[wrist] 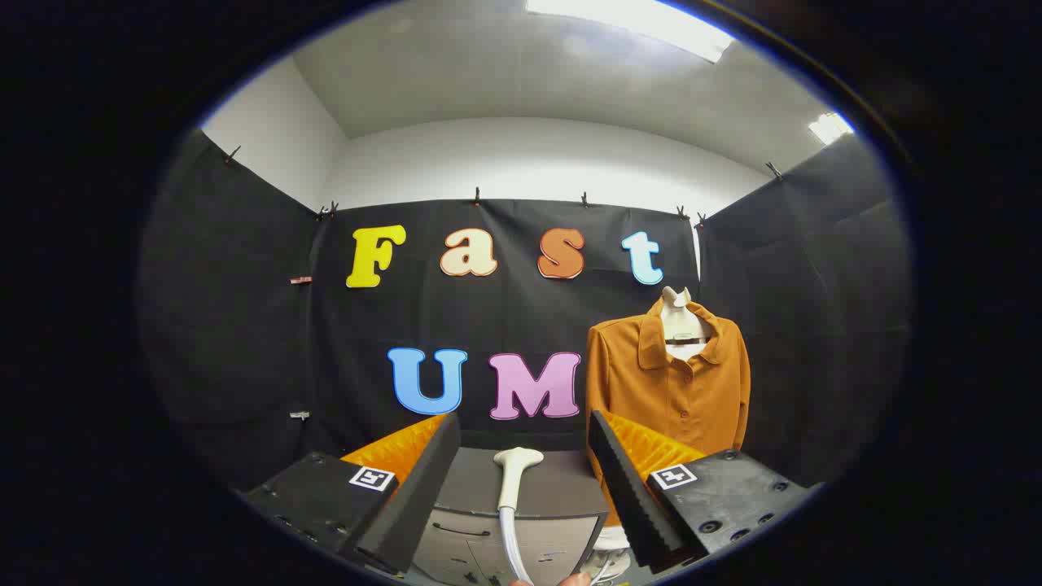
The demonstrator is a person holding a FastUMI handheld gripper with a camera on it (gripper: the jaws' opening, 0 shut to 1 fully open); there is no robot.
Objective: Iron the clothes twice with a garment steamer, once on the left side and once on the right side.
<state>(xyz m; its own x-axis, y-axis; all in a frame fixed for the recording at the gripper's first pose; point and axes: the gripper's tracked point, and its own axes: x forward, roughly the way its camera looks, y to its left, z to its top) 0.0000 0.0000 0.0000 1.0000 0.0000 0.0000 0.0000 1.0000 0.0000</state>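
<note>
The hand-held gripper (521, 480) stands wide open at the bottom centre of the frame, its two fingers ribbed like foam on their inner faces and gripping nothing. In the gap between them, low in the middle, rises the garment steamer (515, 472): a smooth, pale, rounded head on a slim neck, with a white hose curving down from it toward the lower edge. It stands against a grey cabinet (496, 529) with flat drawer fronts and a matte top. Right of centre, just beyond the right finger, an orange-brown shirt (663, 382) with a collar and a buttoned placket hangs on a pale mannequin bust (677, 313). Its cloth looks soft and lightly creased. At the bottom edge, fingertips of a person's hand (574, 579) peek in.
</note>
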